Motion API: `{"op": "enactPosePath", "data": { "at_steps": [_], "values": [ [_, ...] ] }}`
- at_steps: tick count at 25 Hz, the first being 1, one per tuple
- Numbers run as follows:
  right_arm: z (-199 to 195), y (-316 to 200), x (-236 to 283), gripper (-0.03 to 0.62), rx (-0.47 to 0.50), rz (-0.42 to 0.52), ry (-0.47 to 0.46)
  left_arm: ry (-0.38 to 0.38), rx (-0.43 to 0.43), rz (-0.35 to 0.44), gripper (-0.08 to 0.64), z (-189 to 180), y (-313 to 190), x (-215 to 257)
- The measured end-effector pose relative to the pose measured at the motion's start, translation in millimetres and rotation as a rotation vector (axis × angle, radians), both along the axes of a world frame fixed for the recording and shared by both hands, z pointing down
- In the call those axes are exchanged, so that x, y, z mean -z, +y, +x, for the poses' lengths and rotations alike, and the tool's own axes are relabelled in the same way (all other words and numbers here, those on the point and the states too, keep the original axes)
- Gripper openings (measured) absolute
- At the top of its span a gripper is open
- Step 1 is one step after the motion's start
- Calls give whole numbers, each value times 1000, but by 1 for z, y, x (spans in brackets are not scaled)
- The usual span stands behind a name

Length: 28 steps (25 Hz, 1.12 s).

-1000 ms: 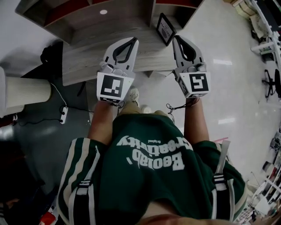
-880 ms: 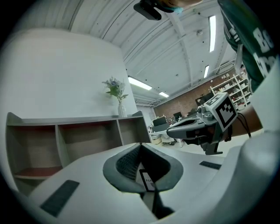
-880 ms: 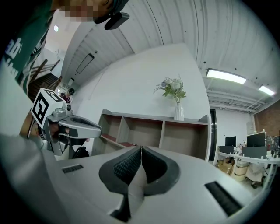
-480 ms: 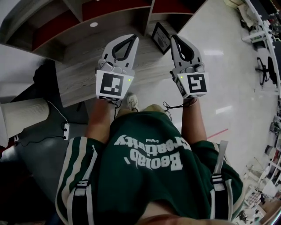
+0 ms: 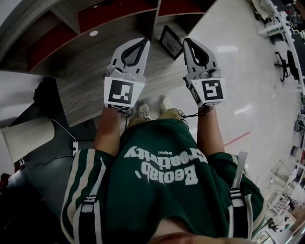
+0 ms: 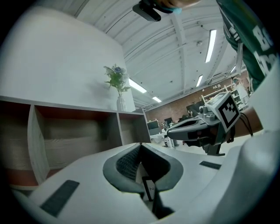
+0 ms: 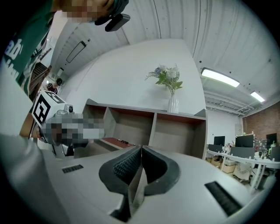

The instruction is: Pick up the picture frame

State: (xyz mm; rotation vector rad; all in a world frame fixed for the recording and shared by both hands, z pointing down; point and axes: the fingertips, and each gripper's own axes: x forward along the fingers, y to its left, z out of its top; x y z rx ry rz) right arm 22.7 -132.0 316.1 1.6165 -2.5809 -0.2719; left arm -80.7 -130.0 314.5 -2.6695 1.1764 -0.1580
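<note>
The picture frame [image 5: 170, 42], black-edged with a pale print, leans at the right end of the wooden desk [image 5: 90, 90], below the shelf. In the head view it shows between my two grippers' tips. My left gripper [image 5: 144, 43] is held level to the left of the frame, shut, with nothing between its fingers [image 6: 141, 145]. To the frame's right, my right gripper [image 5: 186, 42] is also shut and empty [image 7: 141, 148]. Neither touches the frame. The frame cannot be made out in either gripper view.
A shelf unit with open red-backed compartments [image 5: 114, 14] stands behind the desk. A vase of flowers [image 7: 172, 94] is on its top. A small white disc [image 5: 94, 33] lies on the desk. Glossy floor [image 5: 248, 86] spreads right; a power strip and cable [image 5: 75, 145] lie left.
The person has stepped toward the desk, carrying both grippers forward. The shelf and frame have swung left in the head view. Both grippers have stayed shut.
</note>
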Motion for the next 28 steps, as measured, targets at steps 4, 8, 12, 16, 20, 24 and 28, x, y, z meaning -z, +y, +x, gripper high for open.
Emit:
{"op": "enactPosePath", "data": {
  "at_steps": [4,8,12,16,20,24,28],
  "values": [
    [4,-7,-5,32,2,-5,3,5,0,-1,18,5,-8,-4],
    [13,-14,-13,32,-16,-16,-5,10,17,-18,18,7,-16,-12],
    [26,-32,-30,41,4,-68,-9,26,14,-17,18,20,-30,-9],
    [41,-48,-71,199,14,-199,-1,23,25,-28,18,36,-44,-12],
    [55,-59,-114,213,12,-263,-10,29,25,-51,18,46,-53,-23],
    [66,-71,-145,213,19,-298,-44,38,36,-67,18,56,-63,-30],
    [69,-85,-183,218,33,-349,-46,27,52,-80,18,61,-74,-41]
  ]
}}
